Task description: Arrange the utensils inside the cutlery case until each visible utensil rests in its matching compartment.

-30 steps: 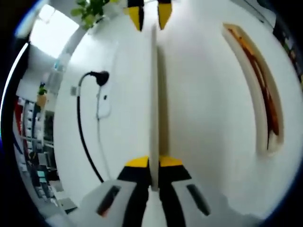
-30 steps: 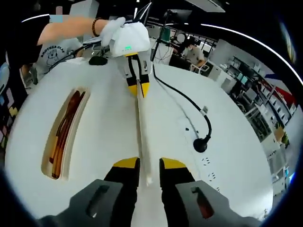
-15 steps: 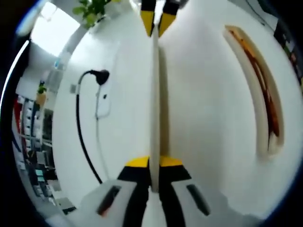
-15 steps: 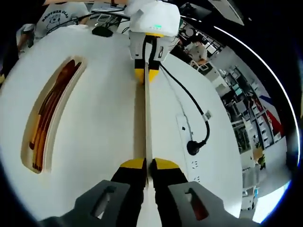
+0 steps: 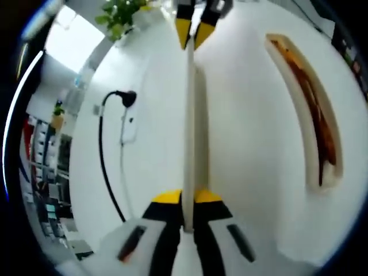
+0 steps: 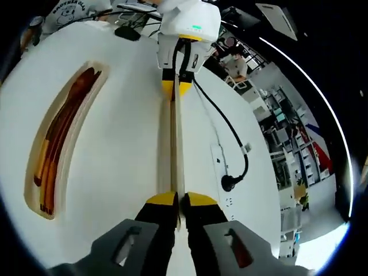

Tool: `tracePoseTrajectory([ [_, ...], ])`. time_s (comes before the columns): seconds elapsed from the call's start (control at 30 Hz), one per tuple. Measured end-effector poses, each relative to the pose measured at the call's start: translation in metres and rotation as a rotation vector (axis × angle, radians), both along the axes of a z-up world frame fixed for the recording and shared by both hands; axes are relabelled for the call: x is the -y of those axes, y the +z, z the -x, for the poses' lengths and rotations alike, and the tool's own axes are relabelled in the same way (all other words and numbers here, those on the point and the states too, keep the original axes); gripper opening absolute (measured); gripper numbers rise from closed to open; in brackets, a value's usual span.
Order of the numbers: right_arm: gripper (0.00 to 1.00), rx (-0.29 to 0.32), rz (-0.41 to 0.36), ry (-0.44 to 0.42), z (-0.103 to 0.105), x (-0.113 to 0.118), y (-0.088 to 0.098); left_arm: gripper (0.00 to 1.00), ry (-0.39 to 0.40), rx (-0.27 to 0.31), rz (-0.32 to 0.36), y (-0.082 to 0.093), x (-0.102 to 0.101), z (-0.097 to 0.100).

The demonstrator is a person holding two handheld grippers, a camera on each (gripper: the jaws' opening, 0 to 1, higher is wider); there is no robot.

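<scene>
While both tools hold the lid edge-on, the left tool clamps one end of the lid and the right tool the other. Beside them on the tabletop, the case lies open with brown utensils inside; sorting cannot be judged.

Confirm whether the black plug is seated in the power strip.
No: the black plug lies on the table beside the power strip, not inserted.
</scene>
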State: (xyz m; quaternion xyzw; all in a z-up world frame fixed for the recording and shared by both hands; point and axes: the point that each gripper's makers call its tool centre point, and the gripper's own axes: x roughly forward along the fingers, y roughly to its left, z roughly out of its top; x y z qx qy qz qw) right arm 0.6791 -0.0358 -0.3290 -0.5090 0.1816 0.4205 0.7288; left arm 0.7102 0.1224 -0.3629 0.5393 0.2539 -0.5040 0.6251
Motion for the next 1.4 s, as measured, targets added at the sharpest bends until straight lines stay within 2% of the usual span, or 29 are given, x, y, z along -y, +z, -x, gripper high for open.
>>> tracePoseTrajectory([
  [0.1,0.03,0.033,0.004,0.017,0.007,-0.002,0.007,0.04,0.01,-0.001,0.018,0.007,-0.001,0.001],
  [0.23,0.03,0.064,0.011,0.013,0.01,0.001,0.017,0.06,0.054,0.006,0.102,0.022,0.002,0.003],
  [0.47,0.03,0.102,-0.01,-0.003,0.033,0.008,0.03,0.07,0.108,0.026,0.237,0.048,0.006,0.021],
  [0.6,0.03,0.128,-0.015,0.0,0.052,0.006,0.035,0.07,0.107,0.036,0.257,0.053,0.004,0.04],
  [0.7,0.03,0.152,-0.003,-0.007,0.064,0.007,0.037,0.09,0.119,0.067,0.275,0.058,0.0,0.048],
  [0.8,0.03,0.174,0.007,0.006,0.08,0.006,0.039,0.08,0.118,0.03,0.324,0.059,0.0,0.065],
  [0.83,0.03,0.169,-0.002,0.011,0.085,0.004,0.039,0.08,0.121,0.032,0.316,0.058,-0.003,0.067],
  [0.9,0.03,0.207,-0.016,0.018,0.09,0.0,0.044,0.08,0.115,0.054,0.321,0.057,-0.004,0.072],
  [1.07,0.03,0.241,-0.005,0.033,0.108,-0.004,0.045,0.09,0.12,0.087,0.342,0.06,-0.005,0.087],
  [1.17,0.02,0.263,-0.025,0.043,0.115,-0.008,0.05,0.2,0.131,0.1,0.359,0.059,-0.005,0.094],
  [1.2,0.02,0.272,-0.039,0.051,0.119,-0.01,0.053,0.17,0.132,0.105,0.358,0.057,-0.006,0.096],
  [1.23,0.02,0.273,-0.037,0.052,0.121,-0.01,0.053,0.09,0.123,0.163,0.37,0.063,-0.007,0.092],
  [1.27,0.02,0.278,-0.032,0.061,0.124,-0.01,0.053,0.09,0.111,0.177,0.378,0.065,-0.007,0.094],
  [1.33,0.02,0.288,-0.043,0.063,0.131,-0.012,0.055,0.09,0.143,0.142,0.397,0.064,-0.009,0.099],
  [1.4,0.03,0.287,-0.057,0.061,0.136,-0.013,0.055,0.08,0.134,0.164,0.396,0.066,-0.009,0.105],
])
